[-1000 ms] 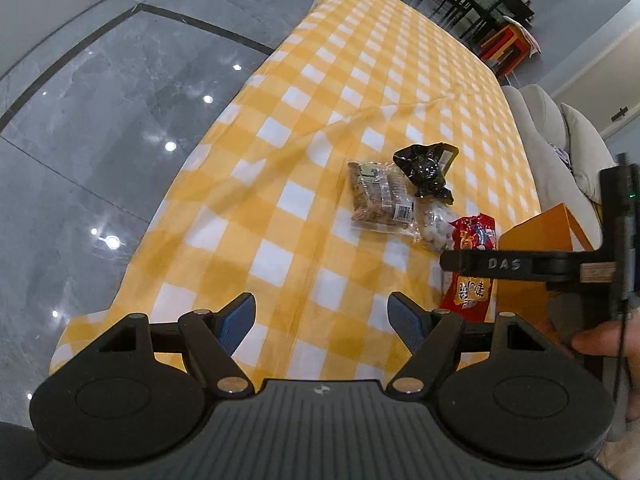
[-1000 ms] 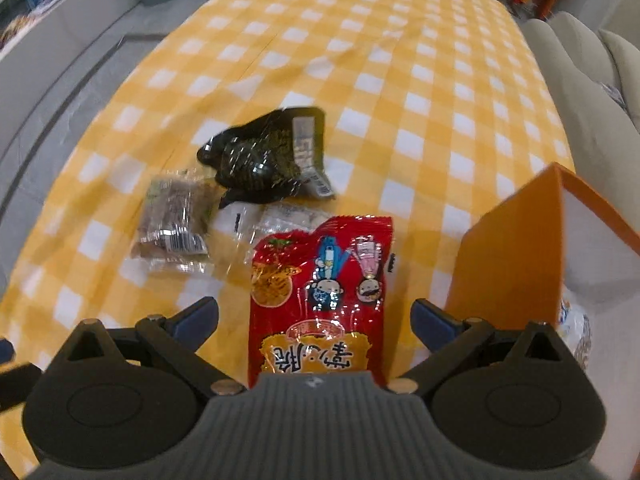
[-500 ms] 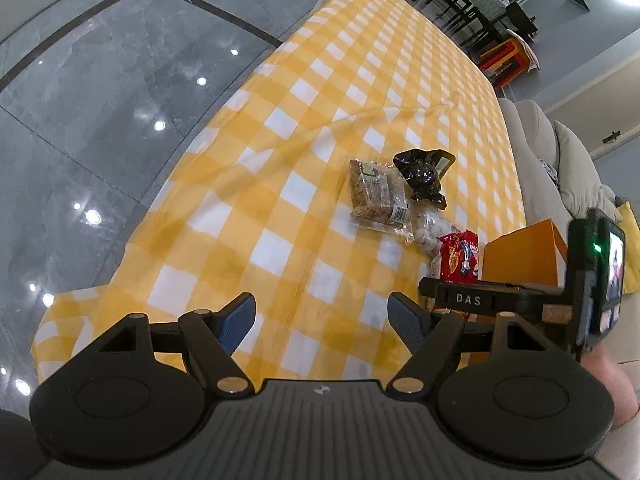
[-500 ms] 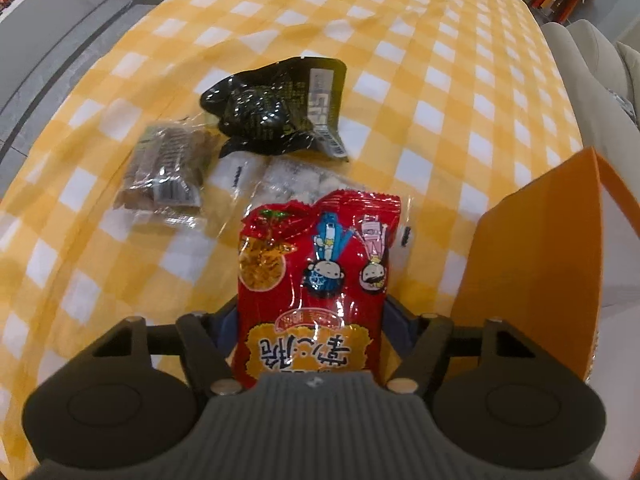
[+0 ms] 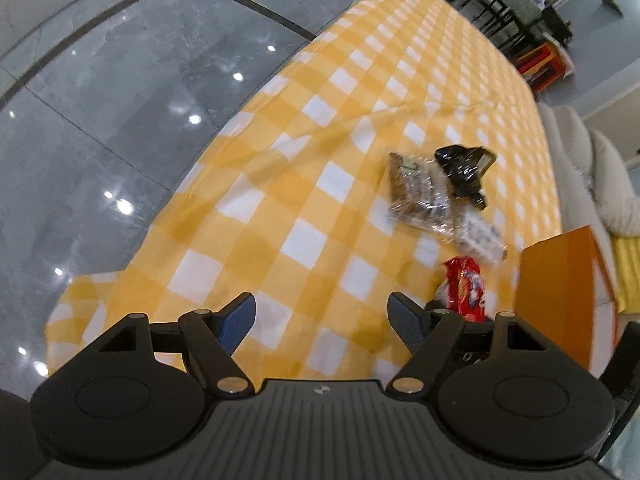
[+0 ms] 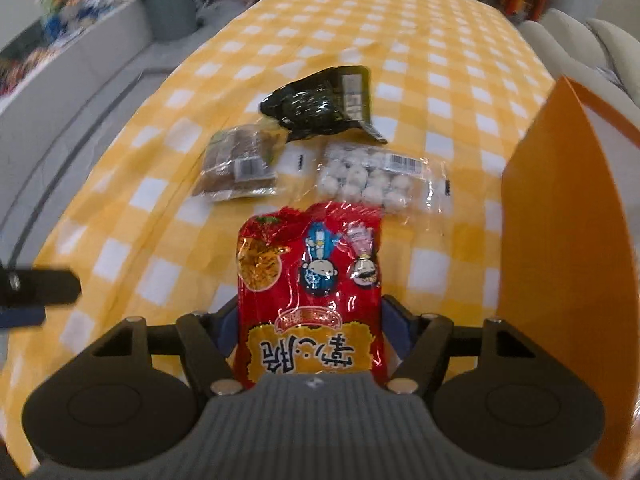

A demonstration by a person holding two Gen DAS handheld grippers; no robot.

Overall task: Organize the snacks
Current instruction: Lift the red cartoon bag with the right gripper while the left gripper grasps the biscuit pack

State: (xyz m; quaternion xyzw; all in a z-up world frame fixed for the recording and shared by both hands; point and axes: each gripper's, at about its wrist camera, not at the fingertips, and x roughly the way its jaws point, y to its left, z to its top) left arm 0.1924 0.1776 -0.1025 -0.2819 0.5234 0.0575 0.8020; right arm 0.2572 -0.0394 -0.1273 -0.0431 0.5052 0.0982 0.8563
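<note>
Since a second ago, the red packet (image 6: pixel 308 292) has been clamped by the right gripper (image 6: pixel 310 332) and raised off the checked cloth (image 6: pixel 160 184), beside the orange box (image 6: pixel 560 240). Three packets lie beyond. The left gripper (image 5: pixel 322 316) is held spread, empty.

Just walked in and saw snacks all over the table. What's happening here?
A person is sorting snacks with two grippers. The right hand-held gripper is shut on the red snack bag, next to the orange box. The left hand-held gripper is open and empty over the checked tablecloth. A black packet, a brown bar pack and a bag of white balls lie on the cloth.
</note>
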